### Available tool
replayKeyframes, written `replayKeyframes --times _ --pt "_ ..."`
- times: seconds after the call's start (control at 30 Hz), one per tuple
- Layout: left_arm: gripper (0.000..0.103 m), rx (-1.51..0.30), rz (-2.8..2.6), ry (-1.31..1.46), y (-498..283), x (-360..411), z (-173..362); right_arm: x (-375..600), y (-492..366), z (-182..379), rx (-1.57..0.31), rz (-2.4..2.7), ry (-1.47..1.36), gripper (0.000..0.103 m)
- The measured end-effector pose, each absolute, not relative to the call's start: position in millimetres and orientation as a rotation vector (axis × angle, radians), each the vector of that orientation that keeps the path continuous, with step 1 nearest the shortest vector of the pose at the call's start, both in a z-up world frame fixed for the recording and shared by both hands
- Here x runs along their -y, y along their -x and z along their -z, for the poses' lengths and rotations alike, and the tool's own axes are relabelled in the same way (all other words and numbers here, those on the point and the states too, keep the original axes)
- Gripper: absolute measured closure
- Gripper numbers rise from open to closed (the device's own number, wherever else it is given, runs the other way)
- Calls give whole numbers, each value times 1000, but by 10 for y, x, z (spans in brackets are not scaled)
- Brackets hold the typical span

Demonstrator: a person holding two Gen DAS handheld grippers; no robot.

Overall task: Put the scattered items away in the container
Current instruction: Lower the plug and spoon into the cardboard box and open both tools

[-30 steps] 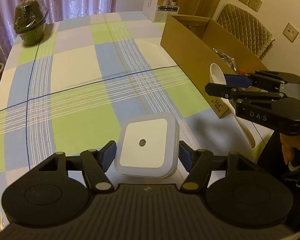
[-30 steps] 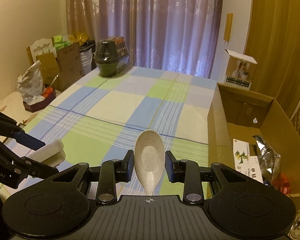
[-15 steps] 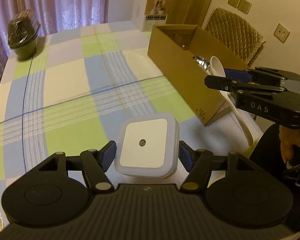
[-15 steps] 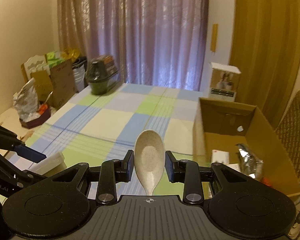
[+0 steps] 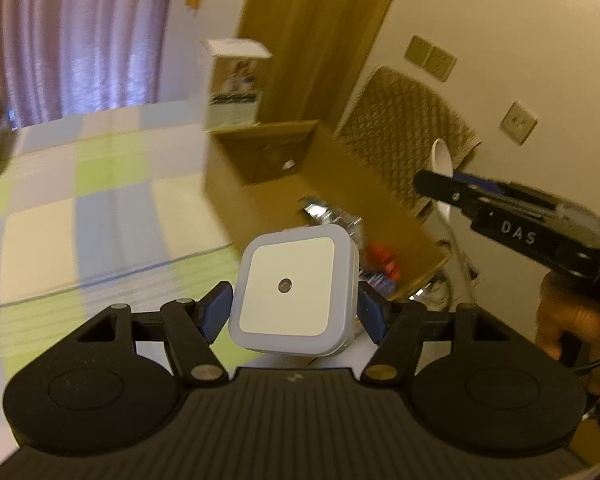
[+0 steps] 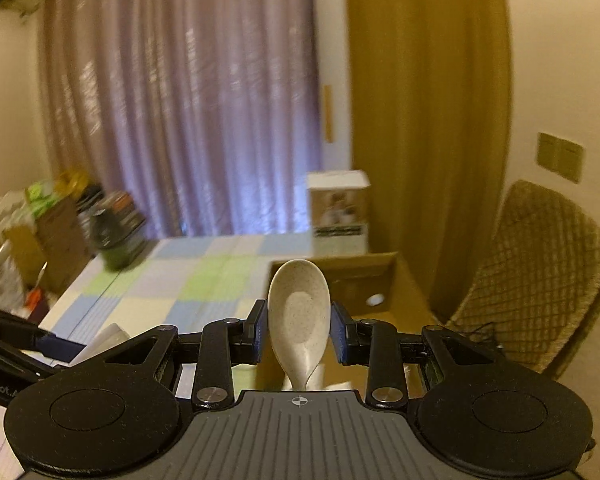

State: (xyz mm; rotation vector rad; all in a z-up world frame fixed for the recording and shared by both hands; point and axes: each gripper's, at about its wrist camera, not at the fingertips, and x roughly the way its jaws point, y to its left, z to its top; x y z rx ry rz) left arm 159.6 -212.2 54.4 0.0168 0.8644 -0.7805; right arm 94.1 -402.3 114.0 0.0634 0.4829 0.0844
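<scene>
Our left gripper (image 5: 294,306) fingers pinch the night light (image 5: 294,294) by its 2 sides, aloft beside the box (image 5: 256,196). Right gripper (image 6: 299,334) fingers clamp the spoon (image 6: 299,312) bowl. Both look light, stiff, smooth plastic; we judge slipping possible.

Left gripper (image 5: 294,312): black linkage arms, blue finger pads (image 5: 216,312), brass and silver pivot screws, ribbed grey body. Right gripper (image 6: 299,332): identical build; white "DAS" lettering on its side, thin black cable.
</scene>
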Motion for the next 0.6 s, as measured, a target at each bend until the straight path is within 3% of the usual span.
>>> replayKeyframes --times 0.5,0.53,0.57,0.6 --pt "39 -905 869 -9 -1986 3223 -255 4763 -1461 -971 -532 -30 -158 68" --pt "36 -904 869 -10 -2004 3246 -233 4772 -1487 -947 -534 -30 -157 68" --pt "20 -894 867 -22 -2008 3265 -220 4784 -1504 -926 -536 -31 -157 68" --pt "13 -869 858 -53 -1990 3276 -215 4795 -1516 -910 -539 -31 -160 68"
